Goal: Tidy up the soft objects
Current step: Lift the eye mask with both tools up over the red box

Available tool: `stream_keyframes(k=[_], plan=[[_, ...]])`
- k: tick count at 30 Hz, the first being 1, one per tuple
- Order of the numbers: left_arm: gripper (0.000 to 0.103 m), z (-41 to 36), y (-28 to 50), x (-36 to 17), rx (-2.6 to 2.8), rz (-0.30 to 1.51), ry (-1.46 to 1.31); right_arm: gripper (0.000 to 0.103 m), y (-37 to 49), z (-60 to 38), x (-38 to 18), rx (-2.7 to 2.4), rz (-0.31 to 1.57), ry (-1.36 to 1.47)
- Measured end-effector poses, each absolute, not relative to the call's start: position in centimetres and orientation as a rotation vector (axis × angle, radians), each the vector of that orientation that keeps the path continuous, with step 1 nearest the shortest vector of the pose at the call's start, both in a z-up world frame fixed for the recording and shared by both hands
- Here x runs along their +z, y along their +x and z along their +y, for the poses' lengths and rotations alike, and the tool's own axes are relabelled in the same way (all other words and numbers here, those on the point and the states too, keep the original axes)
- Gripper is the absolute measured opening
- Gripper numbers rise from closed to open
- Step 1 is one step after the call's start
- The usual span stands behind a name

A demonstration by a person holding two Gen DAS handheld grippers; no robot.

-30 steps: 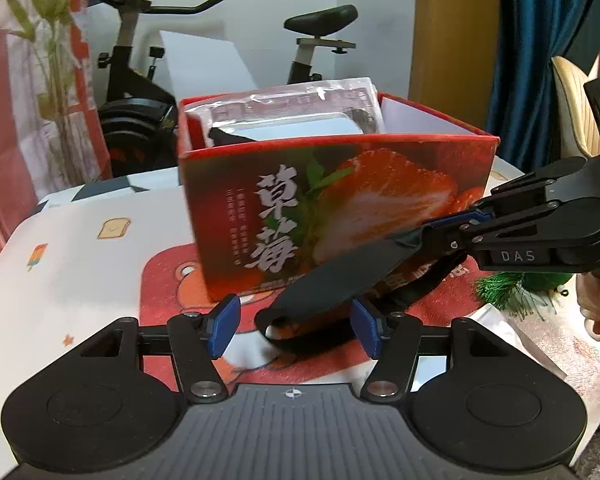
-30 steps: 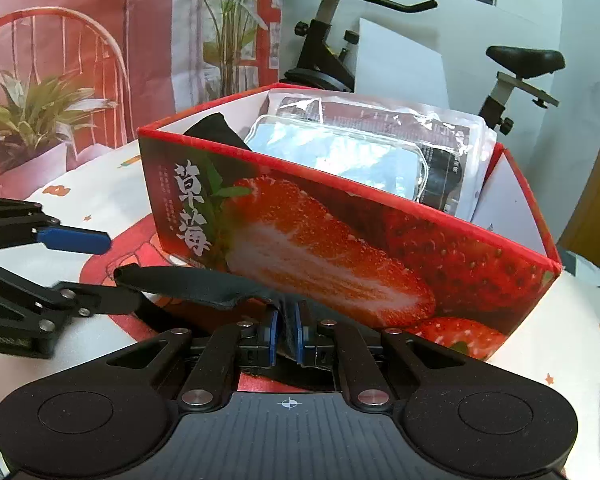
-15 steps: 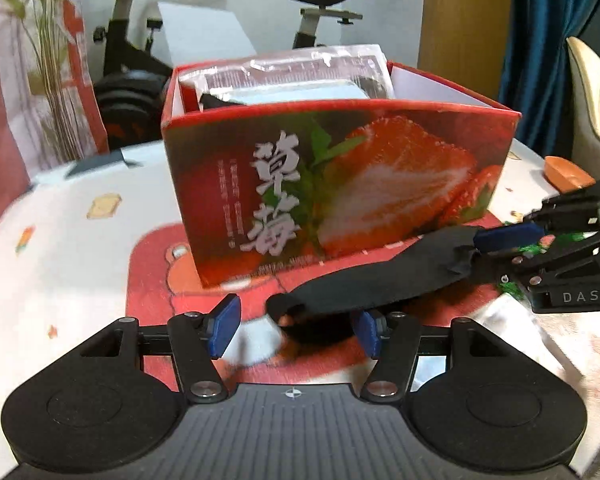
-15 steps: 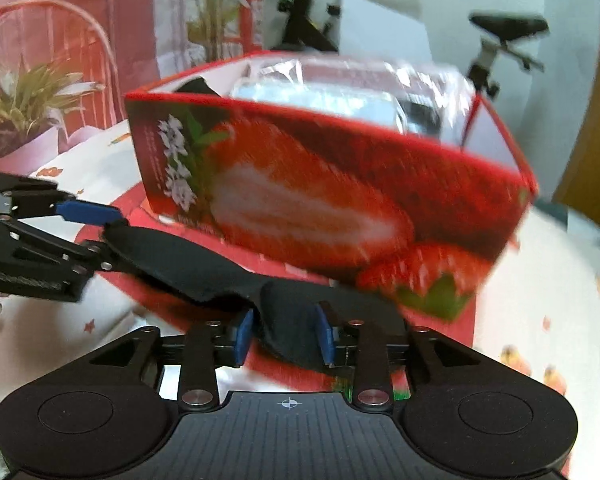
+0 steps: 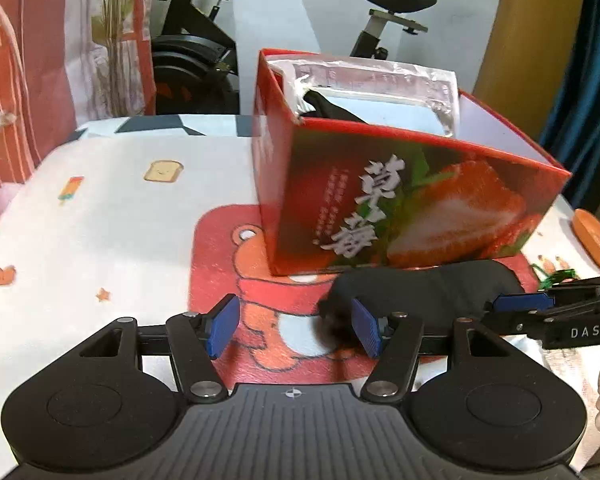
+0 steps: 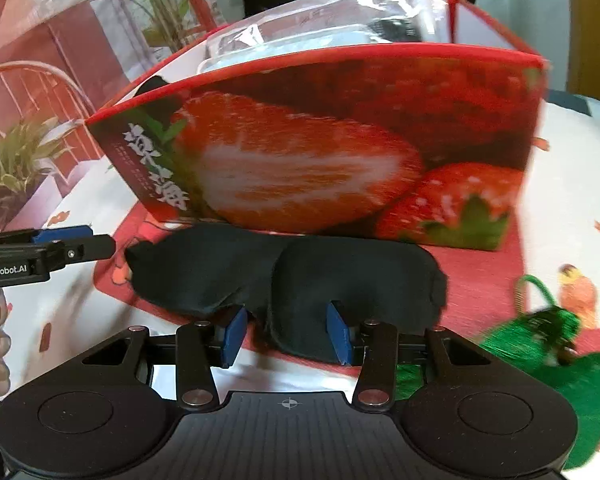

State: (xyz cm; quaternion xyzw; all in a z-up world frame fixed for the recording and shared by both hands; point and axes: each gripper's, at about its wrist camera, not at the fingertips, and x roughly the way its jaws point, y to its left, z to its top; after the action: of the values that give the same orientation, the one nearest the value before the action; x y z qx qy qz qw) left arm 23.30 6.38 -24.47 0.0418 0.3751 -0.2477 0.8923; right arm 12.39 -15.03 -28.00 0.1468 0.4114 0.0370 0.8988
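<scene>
A black sleep mask point(image 6: 284, 272) lies flat on the red bear mat, just in front of the red strawberry box point(image 6: 340, 148). It also shows in the left wrist view point(image 5: 420, 288). My right gripper point(image 6: 286, 332) is open, its blue pads on either side of the mask's near edge. My left gripper point(image 5: 296, 328) is open and empty, its right pad at the mask's left end. The box point(image 5: 400, 196) holds plastic-wrapped packets point(image 5: 372, 88) and a dark item.
A green tinsel object point(image 6: 548, 340) lies right of the mask. An orange dish point(image 5: 596, 240) sits at the table's right edge. The red bear mat point(image 5: 228, 264) lies on the patterned tablecloth. An exercise bike point(image 5: 204, 48) stands behind the table.
My right gripper has opened and let go of the mask, which now lies spread flat on the mat. My left gripper has shifted left, so the box now sits to its right.
</scene>
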Motion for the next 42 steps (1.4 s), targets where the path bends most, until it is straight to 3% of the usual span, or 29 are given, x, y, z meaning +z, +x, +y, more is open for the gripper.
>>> stream_keyframes(k=[17, 21, 24, 39, 42], plan=[[0.062, 2.4, 25.3, -26.9, -0.484, 0.886, 0.007, 0.042, 12.1, -14.0, -28.1, 0.09, 0.851, 0.286], [0.051, 1.8, 24.6, -27.3, -0.471, 0.863, 0.088, 0.053, 10.7, -15.3, -27.3, 0.068, 0.818, 0.301], [0.048, 2.1, 24.0, -27.5, -0.472, 0.84, 0.101, 0.054, 9.8, -17.1, -26.9, 0.01, 0.792, 0.343], [0.047, 2.6, 22.9, -27.8, -0.475, 0.805, 0.094, 0.055, 11.2, -19.3, -28.8, -0.131, 0.803, 0.333], [0.047, 2.5, 22.9, -27.8, -0.473, 0.806, 0.09, 0.059, 11.6, -18.6, -29.2, -0.113, 0.805, 0.334]])
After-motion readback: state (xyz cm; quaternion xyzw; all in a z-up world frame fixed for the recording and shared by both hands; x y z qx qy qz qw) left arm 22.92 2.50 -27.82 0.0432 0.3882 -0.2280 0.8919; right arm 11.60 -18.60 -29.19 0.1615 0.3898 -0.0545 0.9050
